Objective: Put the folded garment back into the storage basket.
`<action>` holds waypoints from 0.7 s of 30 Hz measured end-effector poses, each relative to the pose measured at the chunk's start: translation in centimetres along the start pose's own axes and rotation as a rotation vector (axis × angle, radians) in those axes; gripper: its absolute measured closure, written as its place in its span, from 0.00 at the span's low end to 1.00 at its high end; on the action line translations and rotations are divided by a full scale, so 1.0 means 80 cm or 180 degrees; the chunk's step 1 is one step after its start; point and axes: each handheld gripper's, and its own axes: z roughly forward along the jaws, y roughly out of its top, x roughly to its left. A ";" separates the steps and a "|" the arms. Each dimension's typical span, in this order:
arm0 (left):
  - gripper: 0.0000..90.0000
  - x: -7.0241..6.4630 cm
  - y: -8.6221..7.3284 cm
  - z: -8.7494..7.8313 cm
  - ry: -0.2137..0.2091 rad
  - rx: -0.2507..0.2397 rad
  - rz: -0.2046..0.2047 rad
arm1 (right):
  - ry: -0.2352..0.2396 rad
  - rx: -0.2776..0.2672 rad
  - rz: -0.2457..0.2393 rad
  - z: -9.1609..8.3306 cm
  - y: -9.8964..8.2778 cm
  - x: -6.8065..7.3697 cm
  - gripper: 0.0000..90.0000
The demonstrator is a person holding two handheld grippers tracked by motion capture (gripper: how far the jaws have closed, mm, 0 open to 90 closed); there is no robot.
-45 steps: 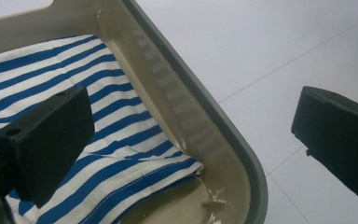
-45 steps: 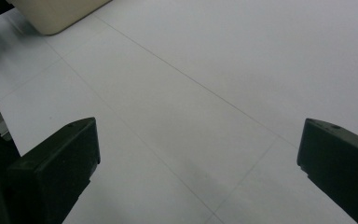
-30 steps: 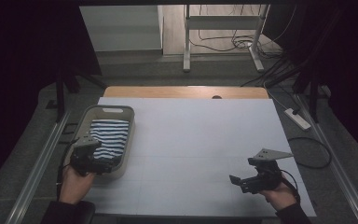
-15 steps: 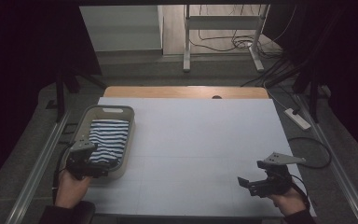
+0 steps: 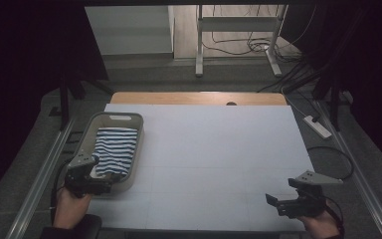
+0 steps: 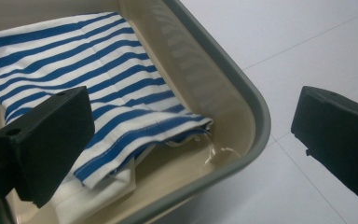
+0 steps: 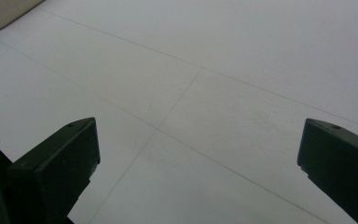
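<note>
A folded blue-and-white striped cloth [image 5: 113, 151] [image 6: 88, 98] lies in a grey-rimmed beige basket [image 5: 129, 119] [image 6: 256, 116] at the table's left. My left gripper [image 5: 102, 180] [image 6: 191, 144] hovers open at the basket's near corner, its jaws spread wide on either side of the rim, holding nothing. Near the front right edge of the white table [image 5: 214, 149], my right gripper [image 5: 273, 201] [image 7: 198, 163] is open over bare surface, nothing between its jaws.
A corner of the basket [image 7: 4, 11] shows far off in the right gripper view. Beyond the table stand a metal frame [image 5: 236, 45] and floor cables [image 5: 258, 47]. A power strip [image 5: 317, 127] lies on the floor at the right.
Both hands have drawn back toward the near edge. The left gripper moved left and nearer along the basket; the right gripper slid right and nearer.
</note>
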 end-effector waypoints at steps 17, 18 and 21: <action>0.00 0.001 -0.026 -0.014 0.0067 -0.0074 -0.0029 | -0.0226 0.0078 0.0095 -0.024 -0.020 0.001 0.00; 0.00 0.001 -0.027 -0.013 0.0058 -0.0043 -0.0025 | -0.0233 0.0081 0.0095 -0.024 -0.020 0.001 0.00; 0.00 0.000 -0.027 -0.013 0.0058 -0.0063 -0.0009 | -0.0239 0.0096 0.0106 -0.023 -0.020 0.000 0.00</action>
